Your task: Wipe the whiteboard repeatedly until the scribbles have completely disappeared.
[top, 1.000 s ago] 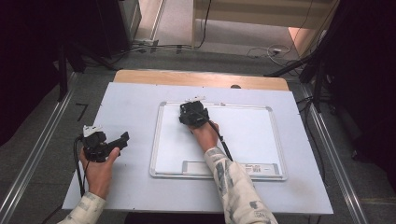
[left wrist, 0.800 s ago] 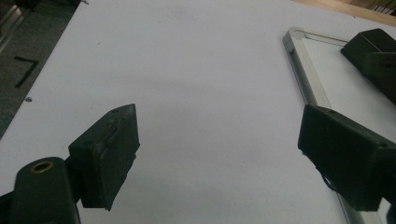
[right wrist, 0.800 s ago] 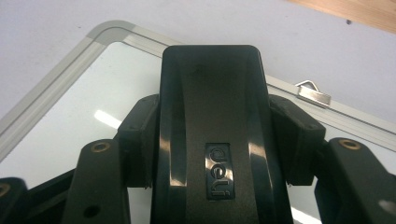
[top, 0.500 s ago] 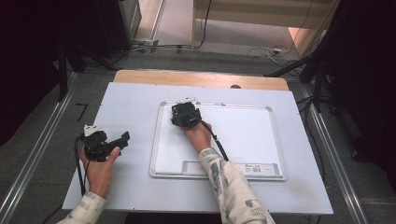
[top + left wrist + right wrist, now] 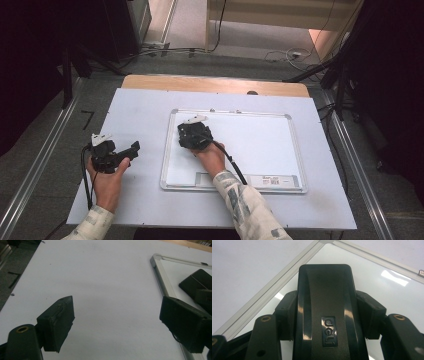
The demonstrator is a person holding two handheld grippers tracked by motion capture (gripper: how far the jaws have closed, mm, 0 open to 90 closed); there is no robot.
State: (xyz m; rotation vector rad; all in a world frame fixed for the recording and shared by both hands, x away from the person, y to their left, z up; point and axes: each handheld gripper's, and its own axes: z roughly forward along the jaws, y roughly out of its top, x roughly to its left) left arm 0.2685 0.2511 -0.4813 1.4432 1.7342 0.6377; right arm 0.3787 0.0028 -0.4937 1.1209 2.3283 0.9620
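Observation:
A white whiteboard [image 5: 260, 145] with a silver frame lies on the white table [image 5: 140, 110]. My right gripper [image 5: 192, 131] is over the board's upper left corner. In the right gripper view, my right gripper [image 5: 328, 315] is shut on a black board eraser [image 5: 325, 290] with an embossed logo; the eraser sits on the board surface near the frame corner [image 5: 287, 277]. My left gripper [image 5: 131, 150] rests left of the board, jaws pointing right. In the left gripper view, my left gripper [image 5: 122, 325] stands open with bare table between its jaws, and the eraser [image 5: 197, 282] shows on the whiteboard [image 5: 160, 277] to the right.
A wooden strip [image 5: 215, 84] runs along the table's far edge. A printed label [image 5: 270, 180] sits on the board's near frame. Metal rails [image 5: 45, 165] and cables [image 5: 280, 52] lie on the floor around the table.
My right gripper has slid the eraser leftward across the board toward its upper left corner. The left gripper has stayed in place.

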